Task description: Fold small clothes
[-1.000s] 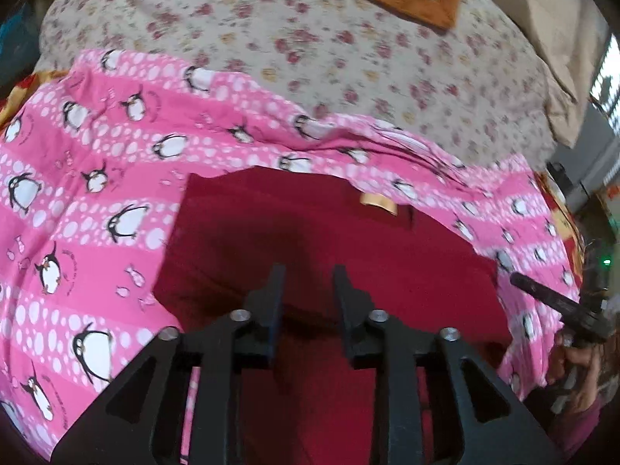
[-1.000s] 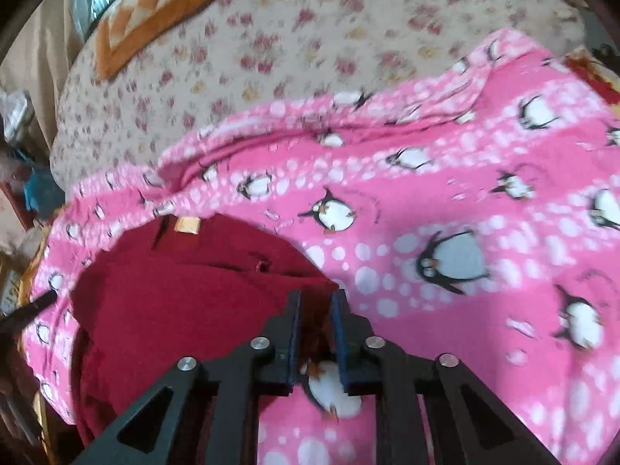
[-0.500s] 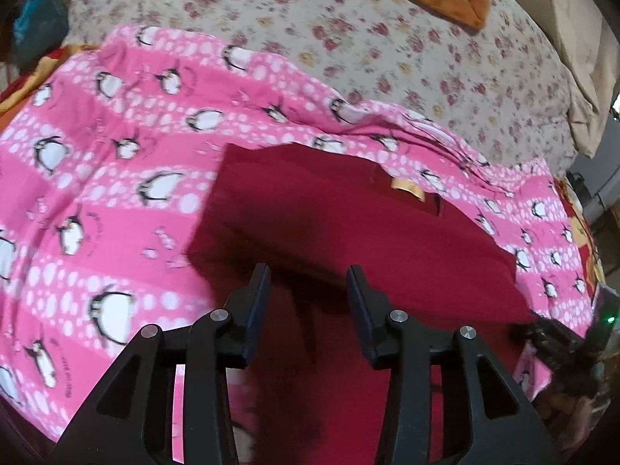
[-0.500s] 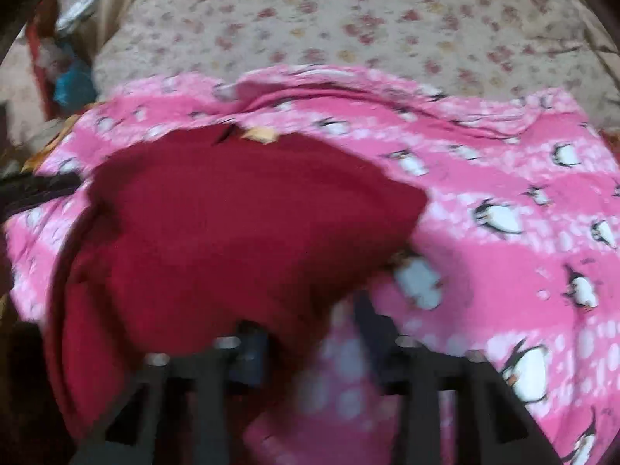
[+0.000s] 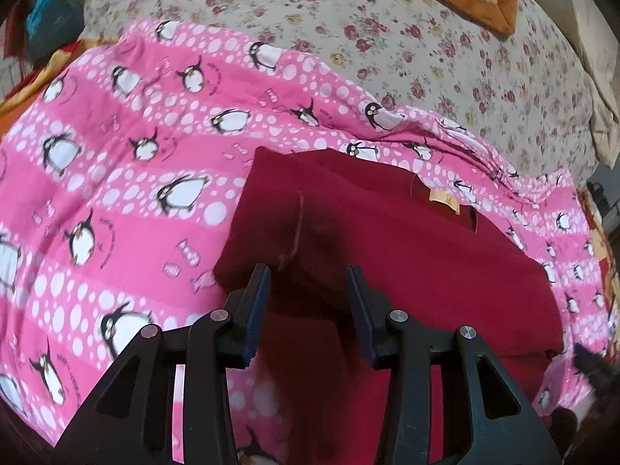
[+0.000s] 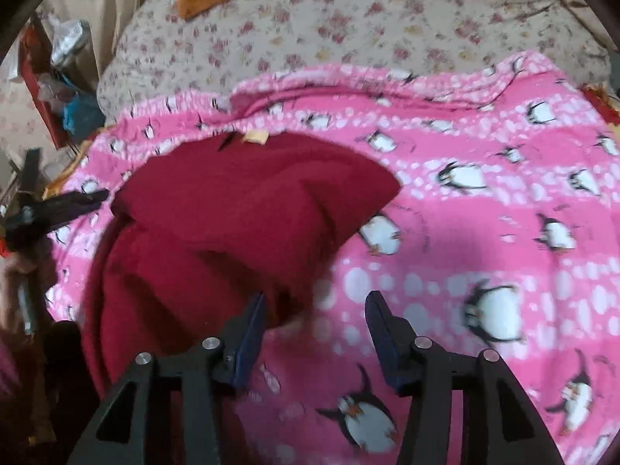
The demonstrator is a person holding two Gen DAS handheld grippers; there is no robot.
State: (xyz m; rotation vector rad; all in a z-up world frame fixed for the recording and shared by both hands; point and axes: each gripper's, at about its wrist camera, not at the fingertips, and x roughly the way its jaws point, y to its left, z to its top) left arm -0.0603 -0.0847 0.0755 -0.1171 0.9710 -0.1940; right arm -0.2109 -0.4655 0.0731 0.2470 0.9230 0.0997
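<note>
Red garment (image 5: 407, 255) folded on penguin blanket (image 5: 116, 201) — both tongs parted, empty

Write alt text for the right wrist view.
A folded red garment lies on a pink penguin blanket, with the open right gripper just in front of its near edge, jaws empty. A floral sheet lies behind; the left gripper shows at far left.

Your left gripper (image 5: 308, 290) is black plastic: two triangular cut-out arms, four silver screws, and dark blue ribbed pads (image 5: 256, 310) inside the fingers. Your right gripper (image 6: 316, 317) is built the same. The magenta sleeve (image 6: 9, 372) is blurred.
</note>
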